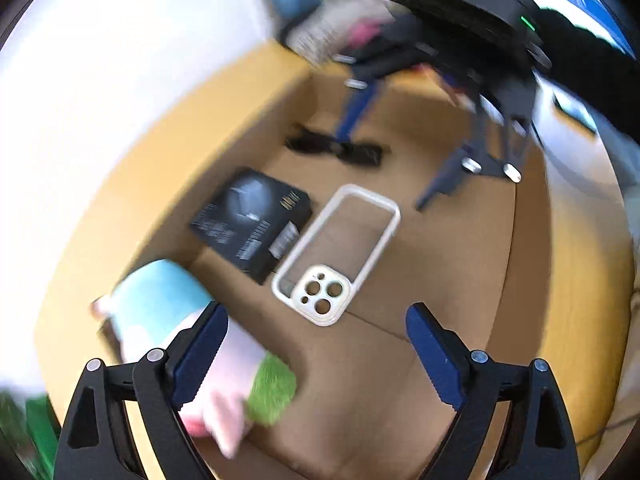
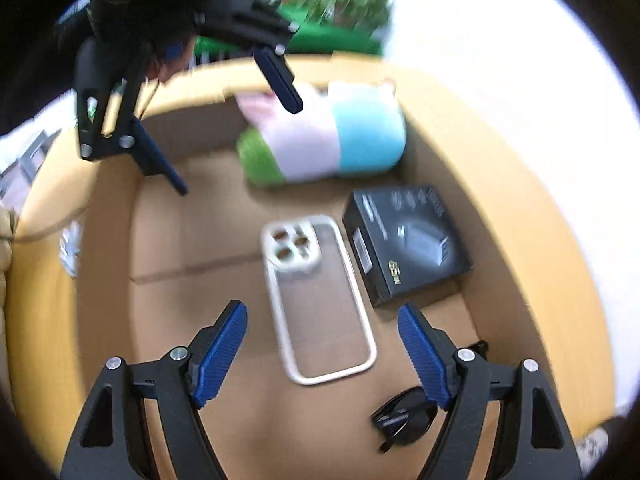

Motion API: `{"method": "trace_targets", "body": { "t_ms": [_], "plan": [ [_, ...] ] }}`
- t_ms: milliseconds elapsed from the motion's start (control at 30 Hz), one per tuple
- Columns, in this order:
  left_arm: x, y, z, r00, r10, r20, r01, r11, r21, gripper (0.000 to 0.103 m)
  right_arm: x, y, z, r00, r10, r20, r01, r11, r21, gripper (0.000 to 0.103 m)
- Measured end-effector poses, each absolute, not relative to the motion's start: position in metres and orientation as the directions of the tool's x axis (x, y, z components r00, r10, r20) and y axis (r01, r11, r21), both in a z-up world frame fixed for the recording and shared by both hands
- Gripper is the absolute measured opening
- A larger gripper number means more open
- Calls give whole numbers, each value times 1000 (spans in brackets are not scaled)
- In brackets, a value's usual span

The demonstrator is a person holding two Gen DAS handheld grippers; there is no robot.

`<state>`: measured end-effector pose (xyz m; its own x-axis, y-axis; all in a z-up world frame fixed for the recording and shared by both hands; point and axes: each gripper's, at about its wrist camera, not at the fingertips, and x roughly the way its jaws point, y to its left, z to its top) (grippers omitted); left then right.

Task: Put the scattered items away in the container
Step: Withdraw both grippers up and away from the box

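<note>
Left claw: your left gripper stands wide apart with nothing between its blue ribbed pads; it hangs over the box, tilted down.
Right claw: your right gripper is likewise spread and empty, above the near end of the phone case.
Beneath the claws: the clear phone case with a cream rim and camera cut-outs lies flat on the box floor, about mid-floor.
Beside it: the flat black printed retail carton sits just next to the case, by the side wall.
Further out: the soft plush toy in pale blue, pink and green lies in a corner against the wall; the dark folded sunglasses rest near the opposite end.
Container: the open brown cardboard box holds all four items.
Outside the box: something green sits beyond the far wall; too blurred to identify.
Step in hand: judged a release-and-clear phase, both claws empty over the box.
Next move: lift clear of the walls, then check the surround for leftovers before reaching again.
</note>
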<state>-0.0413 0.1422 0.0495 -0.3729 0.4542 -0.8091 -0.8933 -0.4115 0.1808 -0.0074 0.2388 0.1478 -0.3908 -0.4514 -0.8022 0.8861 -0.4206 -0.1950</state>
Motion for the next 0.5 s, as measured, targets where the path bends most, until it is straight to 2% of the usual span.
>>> {"method": "trace_targets", "body": {
  "t_ms": [100,233,300,400,500],
  "plan": [
    [-29,89,69,-512,492,-704,-785,-601,151,100,-3,245,184,-521,-459,-719,766,-623,-157,78],
    [7,61,90,-689,431,-583,-585,-805,97,103,15,237,197,-678,-347,-648,520,-849,-89,78],
    [31,41,102,-738,389,-551,-515,-853,86,103,33,243,186,-710,-274,-648,383,-923,-30,78],
    [68,51,91,-787,311,-532,-423,-901,99,103,47,239,155,-709,-220,-670,233,-970,72,78],
    [99,51,88,-804,271,-530,-375,-922,97,103,58,230,132,-711,-153,-686,167,-985,46,78]
  ]
}}
